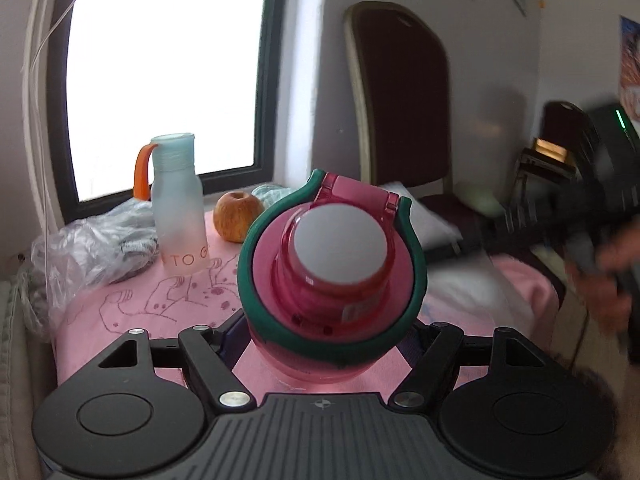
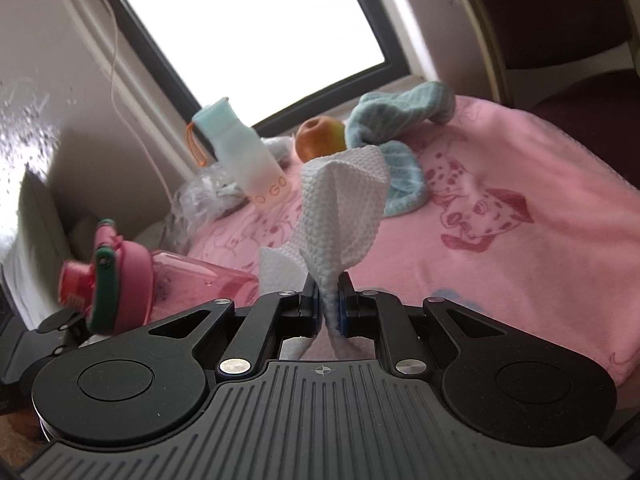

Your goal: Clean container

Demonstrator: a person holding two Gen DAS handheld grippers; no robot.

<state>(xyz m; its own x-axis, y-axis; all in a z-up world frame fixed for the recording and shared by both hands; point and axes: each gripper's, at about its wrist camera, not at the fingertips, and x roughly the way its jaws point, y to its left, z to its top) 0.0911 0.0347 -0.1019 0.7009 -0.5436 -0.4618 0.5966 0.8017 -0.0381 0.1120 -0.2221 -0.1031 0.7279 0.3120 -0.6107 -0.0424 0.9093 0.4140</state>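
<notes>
Two grippers each hold one thing above the pink blanket [image 2: 500,280]. The left gripper [image 1: 326,344] squeezes the pink bottle [image 1: 332,276] round its body, with the lid toward the camera. The right gripper [image 2: 329,300] has its fingers nearly together, pinching a white paper towel [image 2: 344,208]. The bottle looks hard, smooth and light, so it may slip; the body seems a good place to hold. The towel is soft and floppy and could tear.

Pink dog-print blanket [image 2: 500,168] covers the surface; beside the apple [image 2: 320,138] stand a frosted bottle [image 2: 244,152], blue cloth [image 2: 400,136] and crumpled plastic bag [image 1: 92,244].
</notes>
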